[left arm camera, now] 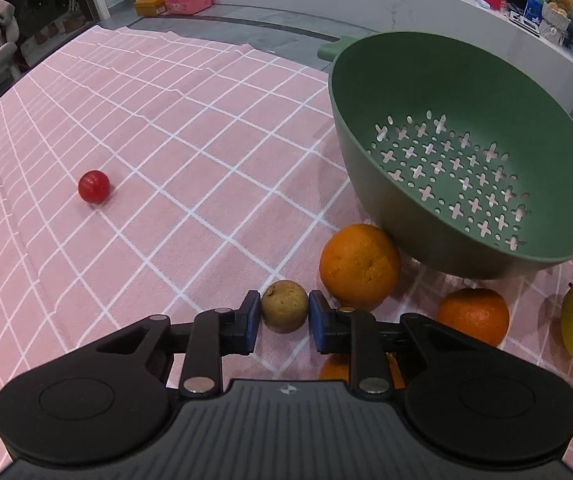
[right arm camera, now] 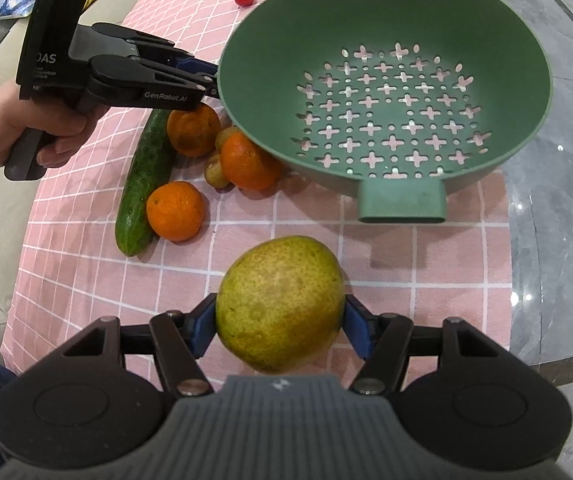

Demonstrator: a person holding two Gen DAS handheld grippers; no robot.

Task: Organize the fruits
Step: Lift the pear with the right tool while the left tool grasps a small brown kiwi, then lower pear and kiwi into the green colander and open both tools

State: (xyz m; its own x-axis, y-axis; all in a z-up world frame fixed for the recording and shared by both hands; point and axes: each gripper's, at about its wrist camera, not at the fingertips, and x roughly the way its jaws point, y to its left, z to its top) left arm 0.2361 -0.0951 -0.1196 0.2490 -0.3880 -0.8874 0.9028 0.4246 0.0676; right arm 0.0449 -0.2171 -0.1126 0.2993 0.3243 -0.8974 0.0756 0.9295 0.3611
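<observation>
Left wrist view: the left claw [left arm camera: 285,322] has its blue pads on either side of a small round brownish-green fruit [left arm camera: 285,306], touching or nearly touching it (whether it truly grips I cannot tell). Just beyond sits a large orange [left arm camera: 360,267], against the outer wall of the green perforated plastic colander [left arm camera: 370,128]. A smaller orange mandarin [left arm camera: 473,316] lies to the right, and a small red round tomato [left arm camera: 93,187] sits well apart on the pink checked cloth [left arm camera: 174,128].

Right wrist view: the right claw [right arm camera: 280,326] is closed on a speckled yellow-green pear [right arm camera: 280,304], held above the cloth. Between pear and colander lies bare cloth; a dark green cucumber [right arm camera: 142,184] and three mandarins crowd the left. The other tool reads "GenRobot.AI" [right arm camera: 165,98].
</observation>
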